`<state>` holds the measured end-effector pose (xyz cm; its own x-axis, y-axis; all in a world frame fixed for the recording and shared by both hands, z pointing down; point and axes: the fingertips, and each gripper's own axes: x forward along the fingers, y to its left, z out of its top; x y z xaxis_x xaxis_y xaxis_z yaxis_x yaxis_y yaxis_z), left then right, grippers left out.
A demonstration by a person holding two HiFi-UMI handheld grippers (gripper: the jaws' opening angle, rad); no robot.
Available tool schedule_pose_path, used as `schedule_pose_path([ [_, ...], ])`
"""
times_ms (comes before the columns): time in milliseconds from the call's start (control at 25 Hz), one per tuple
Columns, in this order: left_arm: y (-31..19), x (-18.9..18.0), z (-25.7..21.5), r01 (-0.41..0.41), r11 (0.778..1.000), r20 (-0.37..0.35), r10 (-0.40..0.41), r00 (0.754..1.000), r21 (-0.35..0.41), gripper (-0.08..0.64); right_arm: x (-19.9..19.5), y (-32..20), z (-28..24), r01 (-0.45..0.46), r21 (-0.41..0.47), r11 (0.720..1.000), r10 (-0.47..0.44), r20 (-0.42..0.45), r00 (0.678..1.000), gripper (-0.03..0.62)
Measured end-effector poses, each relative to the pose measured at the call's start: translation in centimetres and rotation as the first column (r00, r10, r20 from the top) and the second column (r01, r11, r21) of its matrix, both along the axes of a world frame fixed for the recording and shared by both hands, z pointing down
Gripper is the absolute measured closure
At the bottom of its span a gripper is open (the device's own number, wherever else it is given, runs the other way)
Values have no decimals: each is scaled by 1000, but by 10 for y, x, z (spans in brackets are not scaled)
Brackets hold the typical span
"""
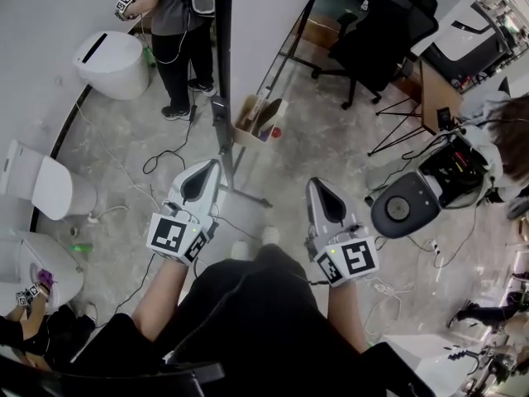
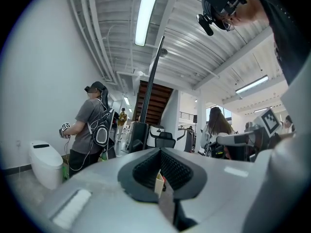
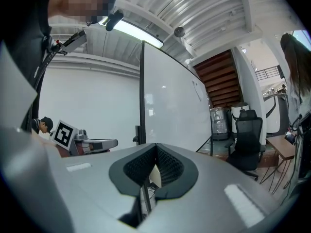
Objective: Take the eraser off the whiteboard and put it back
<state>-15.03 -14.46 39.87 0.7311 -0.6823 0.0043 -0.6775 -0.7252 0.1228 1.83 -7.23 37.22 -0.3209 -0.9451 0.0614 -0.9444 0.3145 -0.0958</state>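
Not started: left gripper (image 1: pixel 211 169) and right gripper (image 1: pixel 315 184) both have jaws pressed together on nothing, whiteboard (image 3: pixel 170 101) ahead, eraser not visible anywhere, so pick-off and put-back both remain.

I am looking into an open, industrial-style lab or test floor; the ceiling (image 2: pixel 194 47) is bare corrugated metal with long strip lights (image 2: pixel 146 13); the floor (image 1: pixel 322 131) is polished concrete strewn with loose cables (image 1: pixel 165 151); a tall whiteboard (image 3: pixel 170 96) on a stand, a black office chair (image 1: pixel 384 27) and a wooden desk (image 1: pixel 431 89) give it an office side; white toilets (image 1: pixel 111 63) stand out in the open along the wall; a person (image 1: pixel 178 23) nearby wears a wired backpack (image 2: pixel 102 130); a dark staircase (image 2: pixel 154 101) rises behind.
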Motion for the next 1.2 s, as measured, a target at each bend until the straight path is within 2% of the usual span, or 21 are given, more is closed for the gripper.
schedule_pose_path([
  [240,-10,1,-2,25,1000,2,-25,1000,-2,557,1,-15,1,22,0,1000,-22,14,1000,583],
  [360,-13,10,-6,30,999,30,-31,999,26,557,7,-25,1,34,4,999,-34,16,999,583],
  [520,-19,29,-12,38,997,79,-43,996,72,557,20,-39,-3,50,19,999,-50,20,999,583],
  [840,-43,67,-12,101,990,90,-110,990,96,557,39,-59,-6,103,35,994,-104,37,994,583],
  [960,-52,85,-5,101,987,110,-115,987,125,557,44,-67,-4,131,36,991,-132,39,990,583],
  [1200,-68,114,8,140,984,130,-154,979,113,534,56,-82,0,184,42,982,-186,42,982,583],
])
